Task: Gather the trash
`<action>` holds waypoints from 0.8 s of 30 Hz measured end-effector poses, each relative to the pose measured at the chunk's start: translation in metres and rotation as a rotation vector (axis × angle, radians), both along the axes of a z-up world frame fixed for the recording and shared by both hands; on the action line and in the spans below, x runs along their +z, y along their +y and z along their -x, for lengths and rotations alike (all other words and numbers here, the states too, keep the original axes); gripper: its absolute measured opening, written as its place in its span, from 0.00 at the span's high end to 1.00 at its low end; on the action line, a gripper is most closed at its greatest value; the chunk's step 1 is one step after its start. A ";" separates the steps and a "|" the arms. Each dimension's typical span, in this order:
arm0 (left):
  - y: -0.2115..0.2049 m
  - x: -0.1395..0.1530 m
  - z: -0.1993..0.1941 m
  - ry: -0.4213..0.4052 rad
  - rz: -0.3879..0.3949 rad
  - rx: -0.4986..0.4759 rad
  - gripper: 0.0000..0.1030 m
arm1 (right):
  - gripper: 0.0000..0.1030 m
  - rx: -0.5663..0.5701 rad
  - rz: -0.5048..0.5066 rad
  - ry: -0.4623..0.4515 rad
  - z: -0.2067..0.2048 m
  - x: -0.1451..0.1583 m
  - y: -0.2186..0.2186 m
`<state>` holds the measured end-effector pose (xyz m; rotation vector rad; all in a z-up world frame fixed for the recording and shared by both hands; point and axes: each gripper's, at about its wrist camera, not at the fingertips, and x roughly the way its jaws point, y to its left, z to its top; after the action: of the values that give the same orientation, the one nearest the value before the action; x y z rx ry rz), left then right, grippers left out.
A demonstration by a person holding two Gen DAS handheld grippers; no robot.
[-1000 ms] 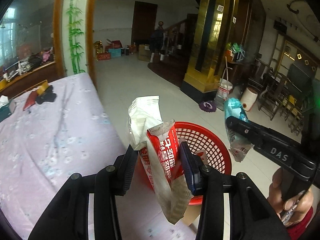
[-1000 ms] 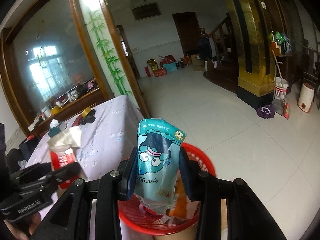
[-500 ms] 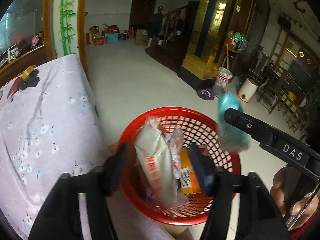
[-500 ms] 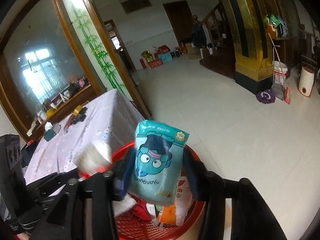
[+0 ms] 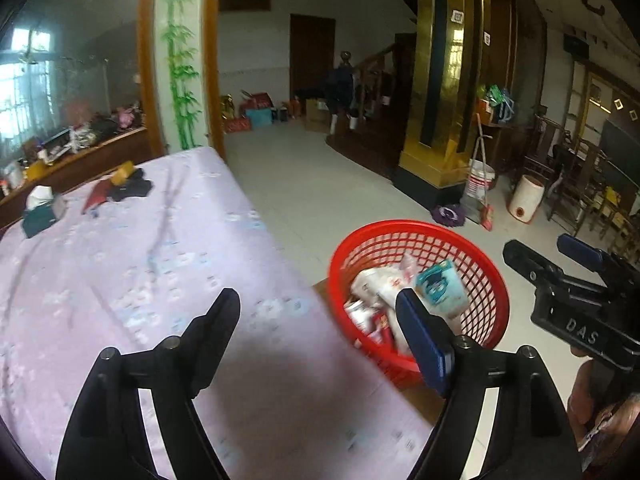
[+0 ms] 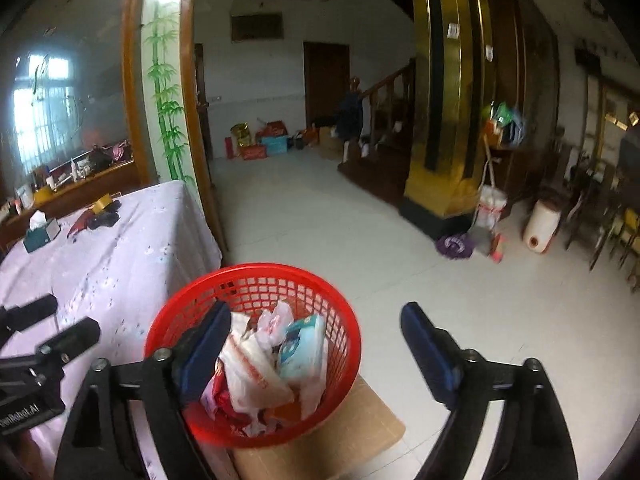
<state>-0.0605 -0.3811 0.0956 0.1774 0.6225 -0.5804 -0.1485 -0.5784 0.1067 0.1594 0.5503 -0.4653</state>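
Under my left claw (image 5: 320,316) I see the table with its lilac flowered cloth (image 5: 120,264), spreading ahead and off to that claw's left. Just past the table's edge, ahead and to the right of the left claw's blue-padded finger, sits the round red mesh basket (image 5: 486,264); from my right claw (image 6: 316,330) the same basket (image 6: 256,272) lies below and toward its left finger, resting on a brown cardboard surface (image 6: 360,428).

Both claws are released: each pair of fingers stands spread wide with nothing between them. The right claw (image 5: 552,256) also shows at the right edge of the left camera, beside the basket.

The trash lies inside the basket, in a loose heap. The biggest piece is a crumpled white wrapper with red print (image 6: 252,372), slumped toward the right claw's left finger. Beside it, leaning on the heap, is the teal snack packet (image 6: 300,344) with a cartoon face (image 5: 440,288). Smaller red and orange scraps (image 6: 280,410) sit at the bottom; I can't make out what they are.
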 end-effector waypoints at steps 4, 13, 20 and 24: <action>0.031 -0.007 0.021 -0.025 -0.026 0.027 0.19 | 0.10 -0.010 0.026 0.001 0.018 -0.003 0.033; 0.107 -0.023 0.068 -0.093 -0.033 0.173 0.09 | 0.10 0.065 0.097 0.006 0.051 -0.018 0.115; 0.143 -0.028 0.077 -0.095 -0.100 0.327 0.07 | 0.09 0.093 0.135 0.009 0.052 -0.024 0.144; 0.153 -0.026 0.087 -0.141 -0.106 0.362 0.04 | 0.09 0.114 0.137 0.011 0.052 -0.025 0.152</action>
<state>-0.1473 -0.2285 0.0693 0.1979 0.5324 -0.1836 -0.2001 -0.4264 0.0819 -0.0058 0.5334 -0.3912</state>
